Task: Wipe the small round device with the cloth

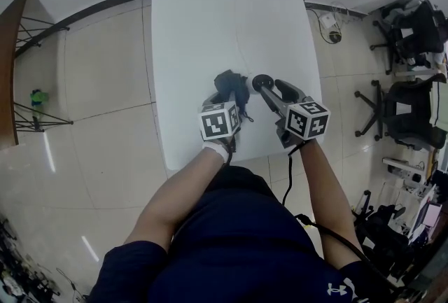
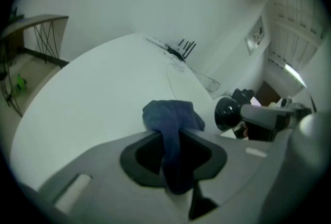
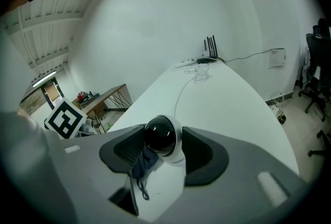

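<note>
The person's forearms reach in from 6 o'clock in the head view, and each hand holds a grey plastic tool topped by a marker cube. The left tool [image 2: 173, 151] is clamped on a dark blue cloth [image 2: 172, 118]; the fabric is soft and bunched, and a loose wad bulges out past the tips, which probably leaves a padded face free for rubbing. The right tool [image 3: 164, 151] is closed around the small round camera [image 3: 162, 136], its dark pads pressing the two sides; the grip looks meant to steady the camera while the other hand wipes. The camera has a smooth white shell and a glossy black dome that catches reflections; such a surface would likely show smears readily.

In the head view the camera [image 1: 262, 82] sits near the close end of the surface [image 1: 196, 29], with the cloth [image 1: 233, 87] just beside it at 9 o'clock; whether they touch cannot be told, nor whether the camera rests on the surface or is lifted.

The surface is matte white, long and rounded at its end; a thin pale cable [image 1: 240, 39] runs along it toward 12 o'clock, where a black router [image 3: 210, 48] with upright antennas stands. At 3 o'clock black office chairs [image 1: 413, 29] stand on a glossy tiled floor [image 1: 105, 85].
</note>
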The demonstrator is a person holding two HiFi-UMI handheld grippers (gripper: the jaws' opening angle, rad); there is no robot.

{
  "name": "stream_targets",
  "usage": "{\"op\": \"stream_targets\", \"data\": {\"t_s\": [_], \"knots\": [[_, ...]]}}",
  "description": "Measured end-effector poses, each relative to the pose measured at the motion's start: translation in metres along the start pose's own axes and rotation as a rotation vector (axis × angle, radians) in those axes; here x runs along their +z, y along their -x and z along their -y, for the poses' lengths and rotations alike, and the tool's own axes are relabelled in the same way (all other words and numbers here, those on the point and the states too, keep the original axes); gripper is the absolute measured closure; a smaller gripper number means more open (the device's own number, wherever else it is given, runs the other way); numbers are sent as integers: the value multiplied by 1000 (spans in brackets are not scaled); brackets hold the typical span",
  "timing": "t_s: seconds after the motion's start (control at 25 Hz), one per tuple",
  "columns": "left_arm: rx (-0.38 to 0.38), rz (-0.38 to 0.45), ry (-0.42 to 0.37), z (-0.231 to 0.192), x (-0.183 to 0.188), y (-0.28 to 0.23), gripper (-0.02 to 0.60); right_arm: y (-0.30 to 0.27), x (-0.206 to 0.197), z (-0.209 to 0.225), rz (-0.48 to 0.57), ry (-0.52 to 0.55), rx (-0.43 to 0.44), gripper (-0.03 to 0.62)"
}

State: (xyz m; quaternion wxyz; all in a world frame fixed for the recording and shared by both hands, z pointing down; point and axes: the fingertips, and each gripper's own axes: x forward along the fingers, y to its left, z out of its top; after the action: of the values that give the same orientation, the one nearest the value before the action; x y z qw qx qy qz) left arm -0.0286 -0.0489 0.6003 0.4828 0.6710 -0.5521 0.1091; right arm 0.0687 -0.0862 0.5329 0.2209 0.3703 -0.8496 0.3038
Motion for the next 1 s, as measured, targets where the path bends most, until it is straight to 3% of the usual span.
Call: {"op": "stream_targets", "data": {"t_s": [0.08,0.32,0.4,0.48,0.6,0.76,0.92,1.0], "knots": [[-27,-5,-30,13,-4,8,505,0,-1,0,1,0,2,362],[-424,8,34,95,-19,39,503,-1,-2,1,1,-16,18,362],[-485,-9,39,110,-22,48,503,-2,-1,0,-5,-18,26,362],[-495,26,40,114,-13,58,503,-2,-2,0,-8,-23,33,362],[-469,32,-32,110,-6,56,503,-1,-2,0,-3,-39,41,362],[-458,-113,-66,97,-33,21,503,0,-3,0,3,-52,44,361],[-415,-261,45,75,-50,-1,503,-2,-2,0,8,-64,47,361],[-454,-321,77,79,-53,-1,503,-2,-3,0,11,-69,47,359]]}}
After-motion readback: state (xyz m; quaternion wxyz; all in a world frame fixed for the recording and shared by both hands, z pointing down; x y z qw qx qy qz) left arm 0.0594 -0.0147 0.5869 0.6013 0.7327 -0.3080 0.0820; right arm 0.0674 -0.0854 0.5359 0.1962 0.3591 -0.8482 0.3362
